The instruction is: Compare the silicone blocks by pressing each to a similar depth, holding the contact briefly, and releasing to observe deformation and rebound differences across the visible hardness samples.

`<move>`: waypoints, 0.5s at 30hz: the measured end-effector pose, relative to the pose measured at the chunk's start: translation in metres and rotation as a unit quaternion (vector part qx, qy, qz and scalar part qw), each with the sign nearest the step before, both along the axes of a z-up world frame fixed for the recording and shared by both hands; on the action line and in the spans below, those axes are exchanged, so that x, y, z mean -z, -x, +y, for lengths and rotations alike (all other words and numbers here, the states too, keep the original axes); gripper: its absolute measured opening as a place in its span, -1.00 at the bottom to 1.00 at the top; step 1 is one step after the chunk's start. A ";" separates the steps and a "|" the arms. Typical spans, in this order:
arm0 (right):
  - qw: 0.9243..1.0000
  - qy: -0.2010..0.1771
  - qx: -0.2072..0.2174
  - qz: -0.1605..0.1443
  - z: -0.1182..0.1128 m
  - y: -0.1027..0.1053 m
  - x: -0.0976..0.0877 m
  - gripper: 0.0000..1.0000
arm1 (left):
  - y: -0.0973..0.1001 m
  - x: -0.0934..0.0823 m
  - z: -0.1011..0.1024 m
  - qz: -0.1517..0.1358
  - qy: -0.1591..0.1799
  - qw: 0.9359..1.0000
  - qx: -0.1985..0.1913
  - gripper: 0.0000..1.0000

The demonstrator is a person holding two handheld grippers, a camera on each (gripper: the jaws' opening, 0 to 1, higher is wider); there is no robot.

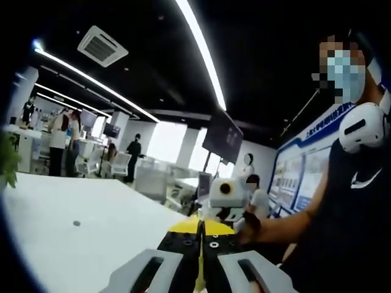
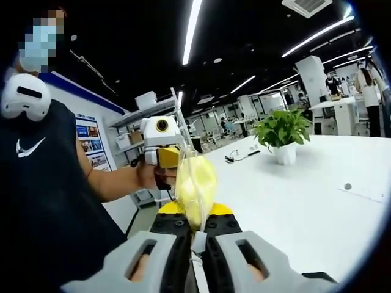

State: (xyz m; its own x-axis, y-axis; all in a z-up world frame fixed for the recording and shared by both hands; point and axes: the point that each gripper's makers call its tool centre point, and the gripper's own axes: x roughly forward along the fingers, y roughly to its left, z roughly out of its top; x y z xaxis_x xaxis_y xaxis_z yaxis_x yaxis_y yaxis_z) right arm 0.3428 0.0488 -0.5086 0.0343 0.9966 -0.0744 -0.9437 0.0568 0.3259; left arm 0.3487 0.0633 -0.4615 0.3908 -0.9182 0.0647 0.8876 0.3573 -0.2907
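White table [image 1: 79,232] is stretching across the left of the left gripper view, where we are seeing the left gripper [image 1: 200,244] with its fingers pressed together around a thin yellow line we cannot identify. Beyond, a hand is holding the right gripper [image 1: 227,196] before a dark-shirted person [image 1: 351,232]. In the right gripper view, the person is holding the left gripper, and the right gripper's fingers are clamping an upright yellow translucent pouch [image 2: 195,183]. A potted plant [image 2: 282,135] is standing on the table.
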 end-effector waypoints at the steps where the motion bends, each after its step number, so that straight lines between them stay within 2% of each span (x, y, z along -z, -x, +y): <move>1: 1.000 -0.010 -0.001 0.007 0.000 0.000 -0.003 -1.00 | 0.001 -0.004 -0.001 -0.001 0.010 1.000 0.003 -1.00; 2: 0.999 -0.025 0.022 0.000 0.001 -0.006 -0.007 -0.97 | -0.001 -0.006 -0.001 -0.004 0.016 1.000 0.000 -1.00; 3: 0.999 -0.027 0.020 -0.015 0.002 -0.002 -0.006 -0.96 | -0.003 -0.008 0.000 -0.004 0.013 1.000 -0.003 -1.00; 5: 0.999 -0.031 0.012 0.001 0.002 -0.002 -0.007 -0.91 | -0.004 -0.010 0.001 -0.002 0.013 1.000 -0.003 -1.00; 6: 0.999 -0.039 0.016 -0.004 0.003 -0.004 -0.009 -0.89 | -0.004 -0.012 0.001 -0.006 0.016 1.000 -0.005 -1.00; 7: 0.999 -0.042 0.019 -0.018 0.003 -0.006 -0.010 -0.87 | -0.003 -0.012 0.001 -0.008 0.017 1.000 -0.005 -1.00; 8: 0.997 -0.049 0.022 -0.048 0.004 -0.008 -0.013 -0.86 | -0.003 -0.013 0.002 -0.007 0.020 1.000 -0.006 -1.00; 9: 0.996 -0.056 0.022 -0.060 0.005 -0.007 -0.014 -0.84 | -0.003 -0.014 0.003 -0.005 0.025 1.000 -0.008 -1.00; 11: 0.998 -0.052 0.022 -0.039 0.005 -0.006 -0.012 -0.77 | -0.003 -0.015 0.006 -0.002 0.034 0.999 -0.015 -1.00; 13: 0.998 -0.055 0.022 -0.037 0.007 -0.006 -0.012 -0.60 | -0.003 -0.016 0.009 -0.002 0.038 0.999 -0.018 -1.00; 15: 0.997 -0.054 0.042 -0.037 0.007 -0.012 -0.009 -0.41 | -0.004 -0.015 0.011 0.000 0.037 0.999 -0.021 -1.00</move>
